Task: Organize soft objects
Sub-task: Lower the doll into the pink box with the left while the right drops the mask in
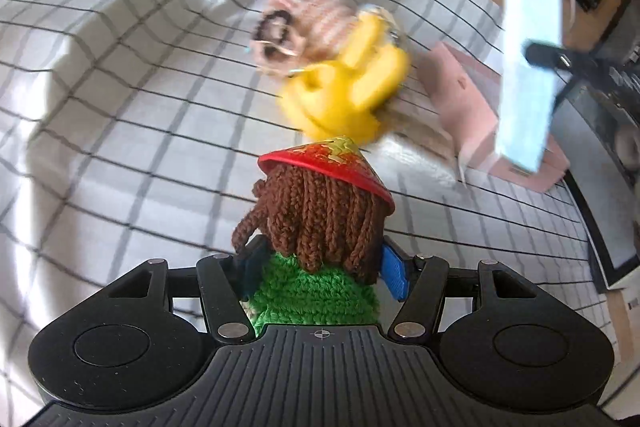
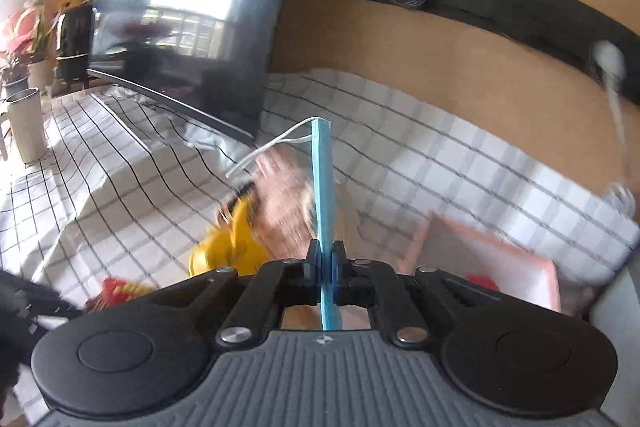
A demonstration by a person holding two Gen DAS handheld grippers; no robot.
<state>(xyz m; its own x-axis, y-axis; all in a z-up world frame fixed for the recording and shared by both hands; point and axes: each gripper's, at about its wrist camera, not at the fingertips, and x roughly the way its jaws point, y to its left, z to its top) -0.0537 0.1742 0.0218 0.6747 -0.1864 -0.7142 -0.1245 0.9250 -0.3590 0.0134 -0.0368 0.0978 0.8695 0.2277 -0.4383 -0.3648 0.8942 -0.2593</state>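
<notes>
- Left wrist view: our left gripper [image 1: 316,263] is clamped on a crocheted doll [image 1: 320,223], red hat pointing to 12 o'clock.
- Right gripper [image 2: 325,263] pinches a blue face mask [image 2: 322,183] edge-on, long axis running 6 to 12 o'clock.
- Soft pile, led by a yellow plush [image 1: 348,87], lies on the checked cloth [image 1: 120,107] at 12 o'clock from the doll, near.
- Pink box [image 2: 492,263] sits at 2 o'clock of the right gripper; we judge it the nearer drop point for the mask.

Item count, both wrist views

One crocheted doll [image 1: 320,219], one blue face mask [image 1: 528,67], one yellow plush toy [image 1: 344,91], one striped pink pouch [image 1: 316,15], one pink box [image 1: 472,107], two grippers.
</notes>
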